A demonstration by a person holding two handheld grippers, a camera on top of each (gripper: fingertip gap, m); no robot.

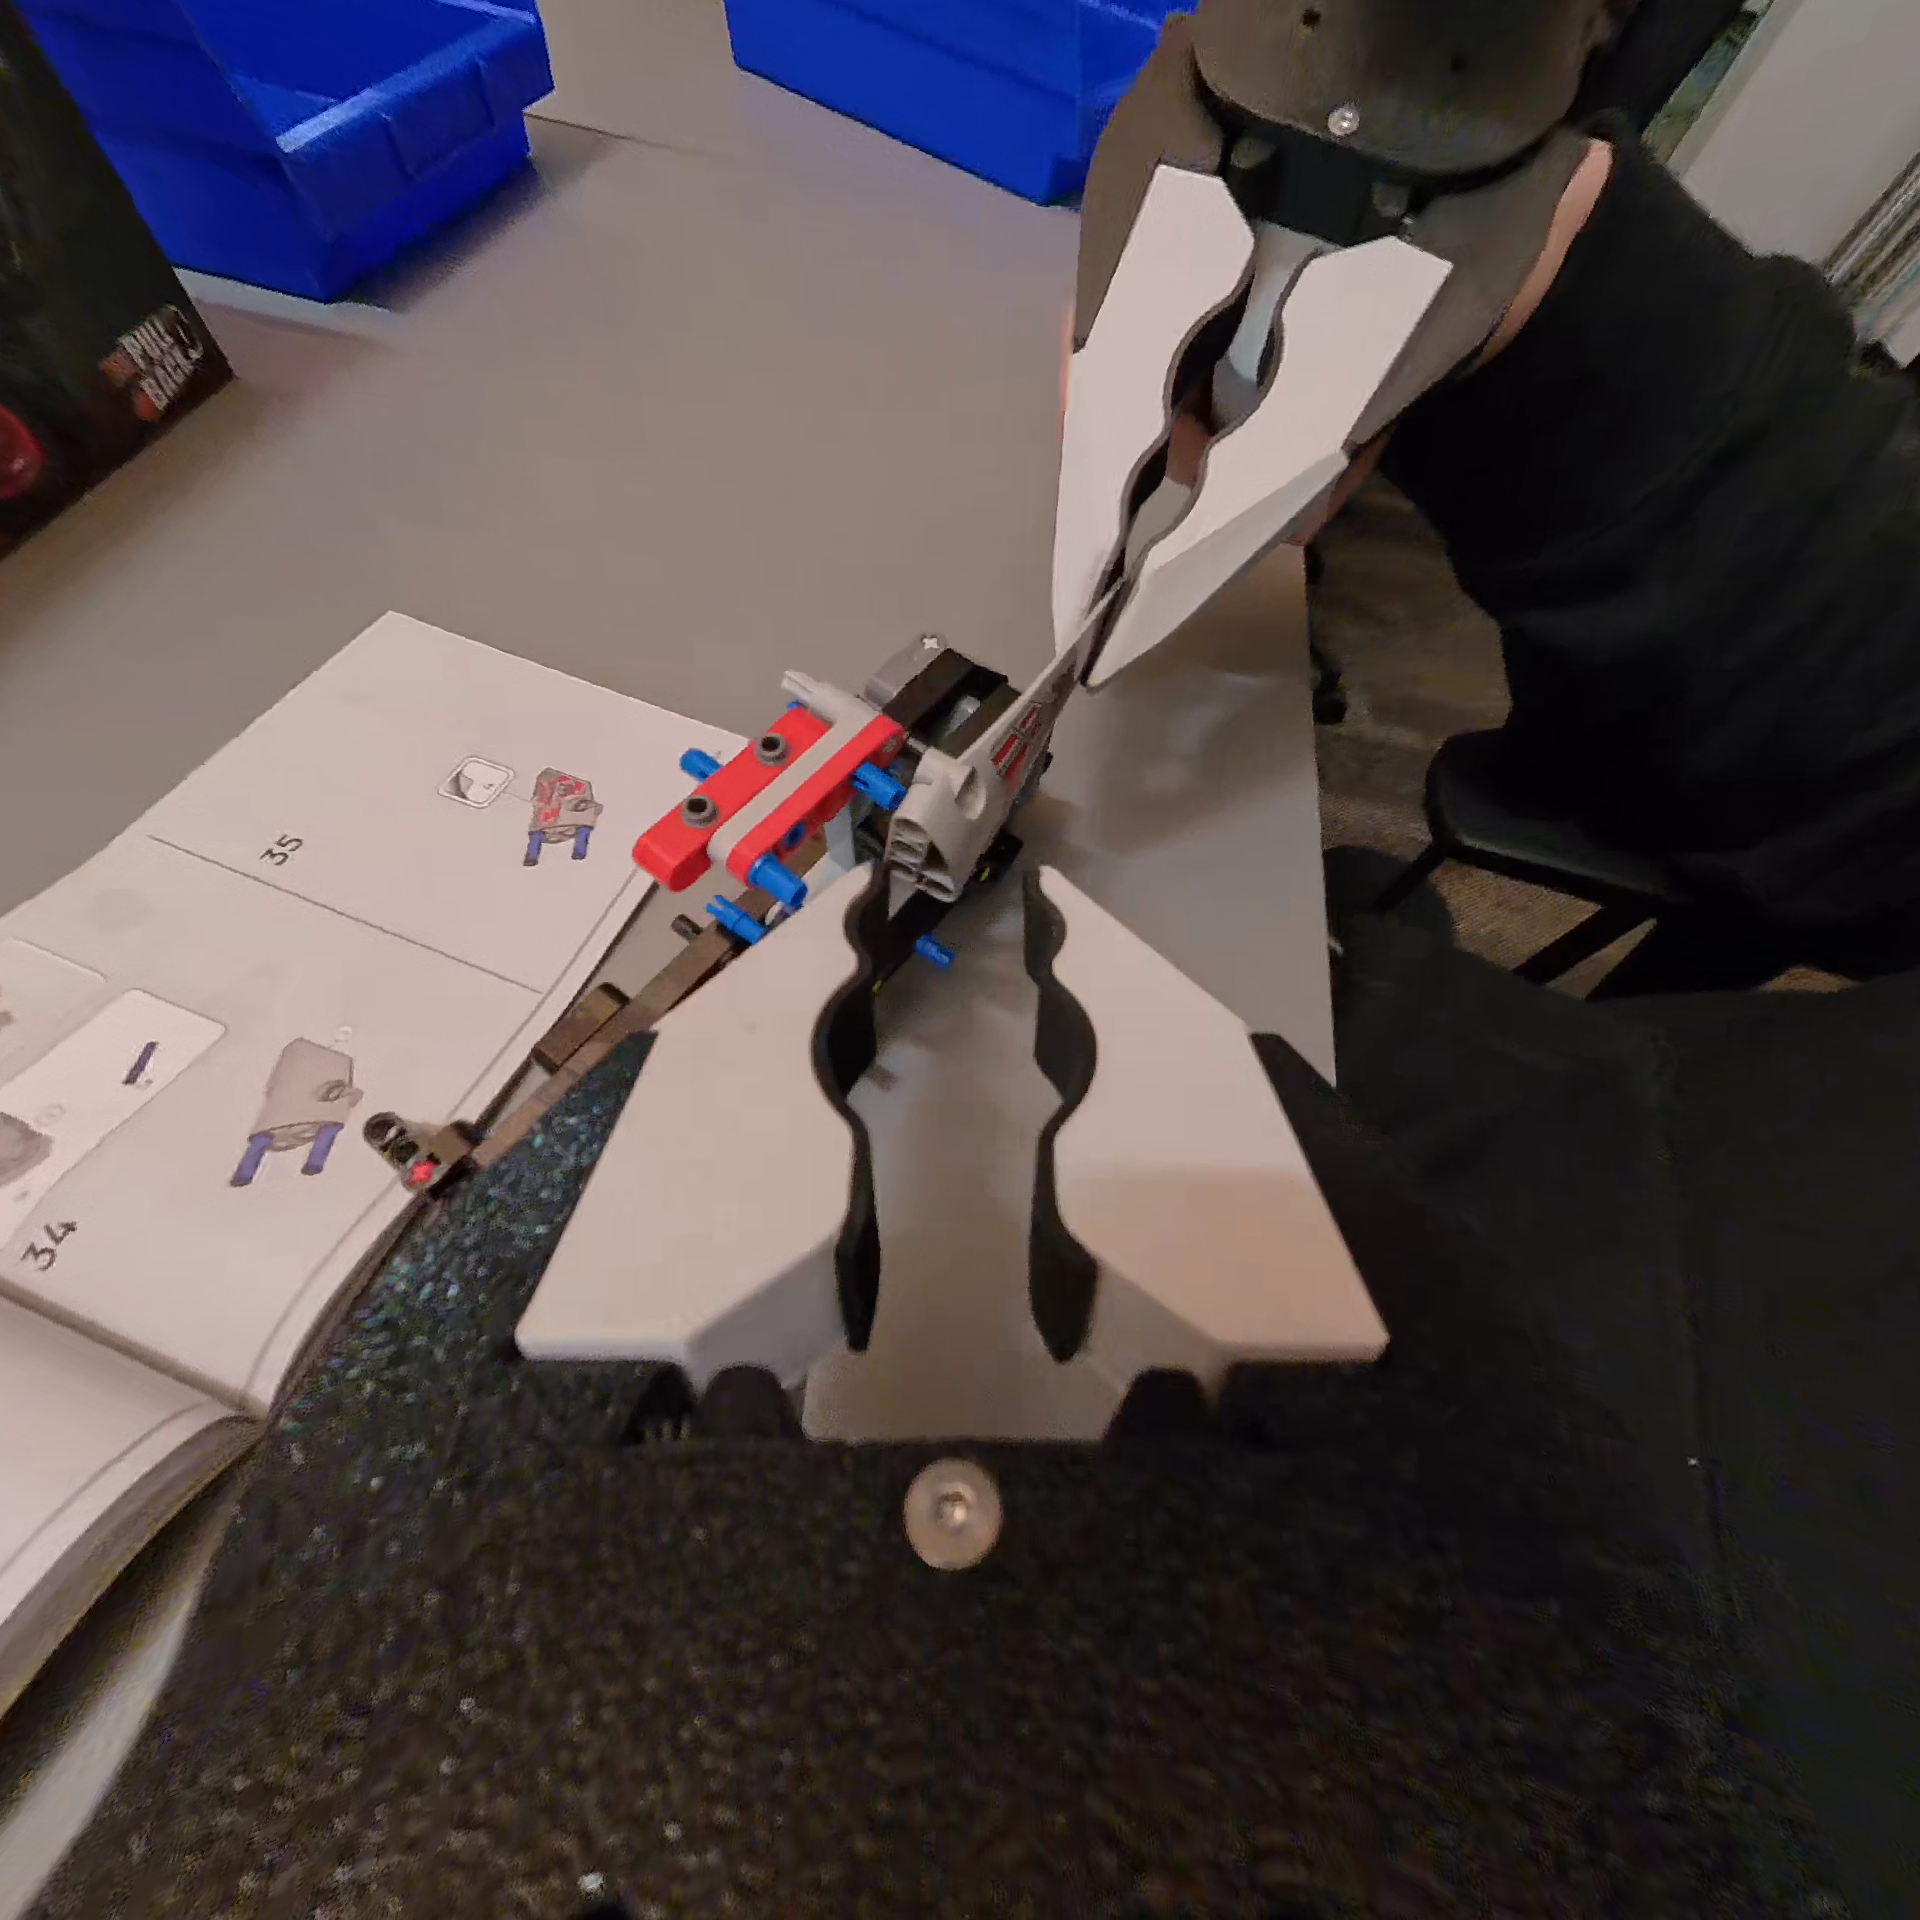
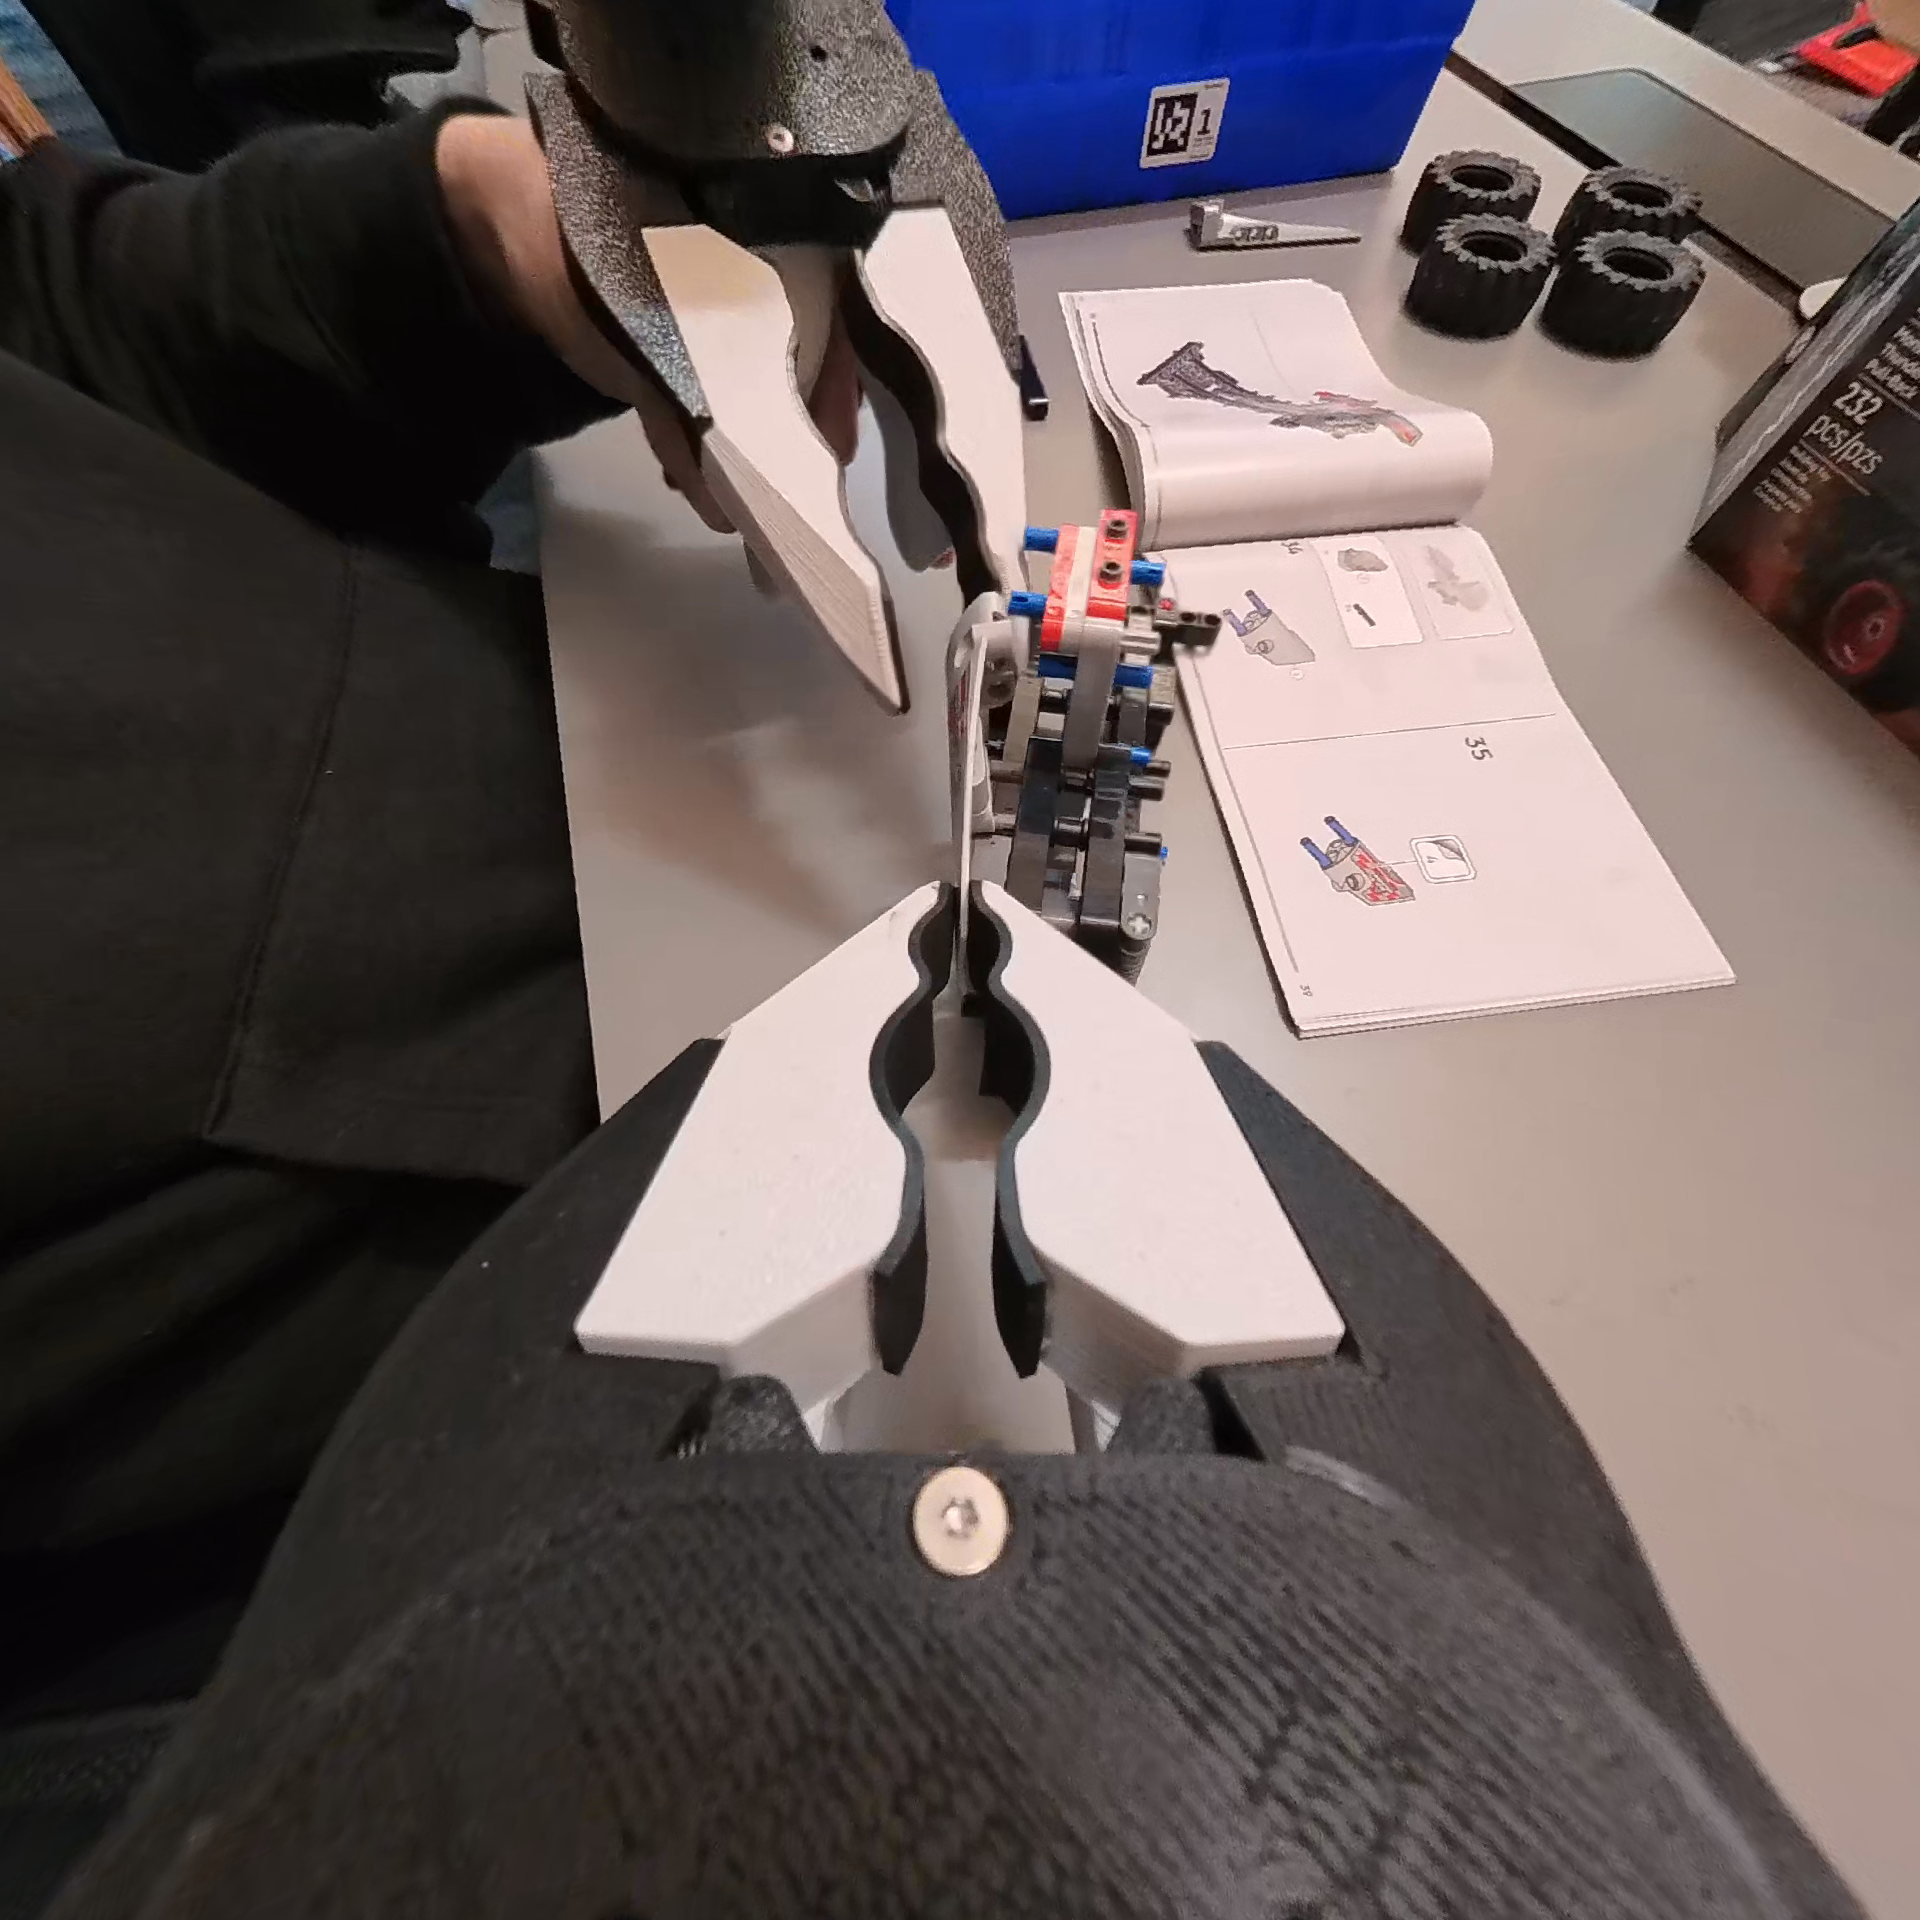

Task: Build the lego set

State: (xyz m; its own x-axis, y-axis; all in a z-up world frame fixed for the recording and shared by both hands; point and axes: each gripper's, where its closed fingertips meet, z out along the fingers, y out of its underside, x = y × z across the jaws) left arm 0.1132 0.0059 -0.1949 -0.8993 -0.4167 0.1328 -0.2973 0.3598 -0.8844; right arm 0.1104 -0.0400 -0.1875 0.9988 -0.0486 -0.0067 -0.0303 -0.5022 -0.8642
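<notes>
A partly built lego model (image 1: 790,790) with red beams, blue pins and a black chassis stands on the grey table, beside the open booklet. It also shows in the right wrist view (image 2: 1091,665). A thin white panel with a red sticker (image 2: 966,748) stands along its side and also shows in the left wrist view (image 1: 1023,727). My right gripper (image 2: 966,899) is shut on the panel's near edge; the left wrist view shows it coming in from above right (image 1: 1086,649). My left gripper (image 1: 956,894) is open and empty at the model's end. In the right wrist view (image 2: 940,644) one finger touches the model's top.
An open instruction booklet (image 2: 1455,831) lies right of the model. Several black tyres (image 2: 1548,249) and a grey wedge piece (image 2: 1268,229) lie at the back. Blue bins (image 1: 312,135) stand behind. A dark box (image 2: 1829,499) stands at the right. The table edge (image 1: 1320,831) is close. The left gripper's tips are roughly 6 cm from the right gripper's.
</notes>
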